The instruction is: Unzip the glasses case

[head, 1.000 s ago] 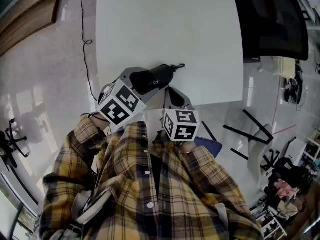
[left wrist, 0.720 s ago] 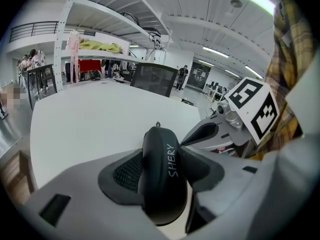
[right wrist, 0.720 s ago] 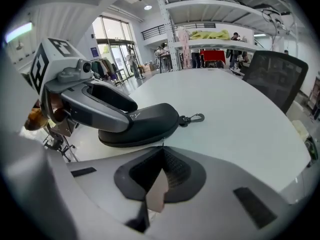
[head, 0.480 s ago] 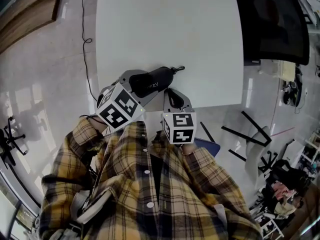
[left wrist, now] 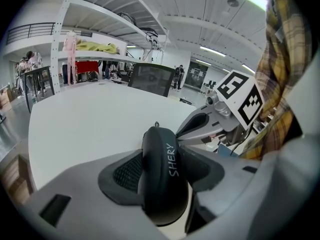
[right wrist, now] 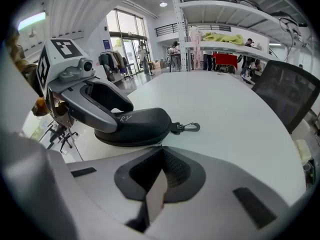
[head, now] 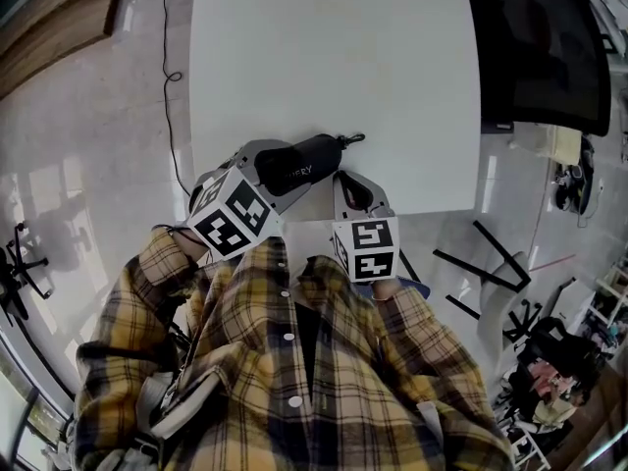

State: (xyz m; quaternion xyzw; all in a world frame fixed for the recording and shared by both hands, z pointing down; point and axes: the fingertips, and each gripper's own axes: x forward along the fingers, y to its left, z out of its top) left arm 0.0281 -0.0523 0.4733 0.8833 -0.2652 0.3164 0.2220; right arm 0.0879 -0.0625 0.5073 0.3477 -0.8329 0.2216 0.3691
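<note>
A black zipped glasses case (head: 319, 152) lies near the front edge of the white table (head: 324, 57), with a small clip (head: 351, 139) at its far end. My left gripper (head: 283, 168) is shut on the case (left wrist: 162, 179), whose narrow end stands between the pads. My right gripper (head: 340, 177) is just right of the case, its jaws shut. In the right gripper view its tips (right wrist: 160, 150) meet right at the seam along the side of the case (right wrist: 137, 126). Whether they pinch a zipper pull is hidden. The clip (right wrist: 187, 128) rests on the tabletop.
A black office chair (head: 540, 57) stands at the table's right side, with a chair base (head: 491, 253) on the floor below it. A cable (head: 169, 86) runs down the floor on the left. The person's plaid shirt (head: 294, 361) fills the lower part of the head view.
My right gripper has rolled and its marker cube has shifted slightly to the right. The left gripper and the case have kept their place.
</note>
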